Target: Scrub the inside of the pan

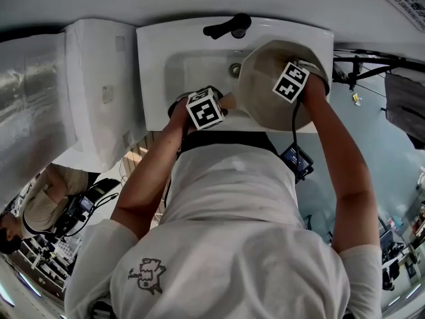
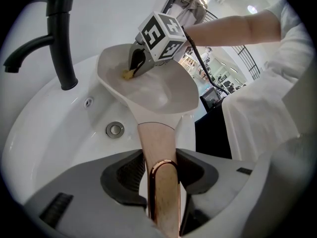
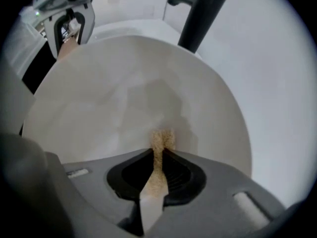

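Pan handle (image 2: 156, 148) between left tongs (image 2: 161, 170) (sponge (image 3: 162, 140) between right tongs (image 3: 158, 155))

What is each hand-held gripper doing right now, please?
Left hand-held gripper: closed on the pan handle.
Right hand-held gripper: closed on a thin tan scrub pad, inside the pan.

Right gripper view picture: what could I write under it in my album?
The right gripper holds a thin yellow sponge against the pale inside of the pan.
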Demonstrator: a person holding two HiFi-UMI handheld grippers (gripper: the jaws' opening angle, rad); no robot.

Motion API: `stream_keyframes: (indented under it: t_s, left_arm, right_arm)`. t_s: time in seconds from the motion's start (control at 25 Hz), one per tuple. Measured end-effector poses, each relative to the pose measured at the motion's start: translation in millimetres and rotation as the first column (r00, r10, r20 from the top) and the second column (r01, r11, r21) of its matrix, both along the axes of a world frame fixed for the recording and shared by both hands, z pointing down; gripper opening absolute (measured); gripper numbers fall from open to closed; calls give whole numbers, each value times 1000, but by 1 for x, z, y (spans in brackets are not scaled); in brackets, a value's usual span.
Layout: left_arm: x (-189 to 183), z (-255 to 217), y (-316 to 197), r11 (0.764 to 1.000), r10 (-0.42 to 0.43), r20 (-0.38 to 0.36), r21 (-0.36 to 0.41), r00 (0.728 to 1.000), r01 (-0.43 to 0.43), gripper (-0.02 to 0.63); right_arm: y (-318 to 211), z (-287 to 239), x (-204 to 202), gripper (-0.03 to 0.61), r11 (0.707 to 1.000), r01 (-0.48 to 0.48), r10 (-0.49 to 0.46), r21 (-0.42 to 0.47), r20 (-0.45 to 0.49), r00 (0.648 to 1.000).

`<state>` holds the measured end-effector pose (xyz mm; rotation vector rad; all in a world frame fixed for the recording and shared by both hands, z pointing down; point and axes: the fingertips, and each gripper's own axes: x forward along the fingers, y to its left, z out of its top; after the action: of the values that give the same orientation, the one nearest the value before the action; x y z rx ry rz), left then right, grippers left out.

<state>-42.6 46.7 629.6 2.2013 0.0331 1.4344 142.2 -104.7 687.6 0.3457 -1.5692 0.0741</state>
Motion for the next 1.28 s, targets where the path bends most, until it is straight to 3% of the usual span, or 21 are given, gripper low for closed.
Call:
stream_keyframes:
  t_s: [0.2,0.4,0.6,0.76,1.0,1.28]
  left_arm:
    - [0,0,0,1000,3,3,-1,1000,-3,179]
    - [2,1,5,1000,-11,-6,-23,1000,11,179]
    - [2,0,6,1000,-12,-9,-26,1000,12,179]
    - [2,0,5,1000,-9,-14,-29,1000,8,179]
    - [1,1,7,999,8,-11,-39,1000,-8,179]
    - [1,1,7,998,34,-5,-48,999,-34,179]
  right_arm:
    - [6,-3,-42,54,998,-67,68,-13,181,981]
    - [36,-4,-79,54,990,-80,110,-120,270,957]
    - [83,-14,-98,52,956,-52,148,-288,322,935]
    - [119,-14,-97,52,912,-18,155,-409,304,940]
    - [161,-16,-67,52,847,-10,136,-531,200,970]
    - [173,-13,-10,52,817,-45,37,-574,-24,999]
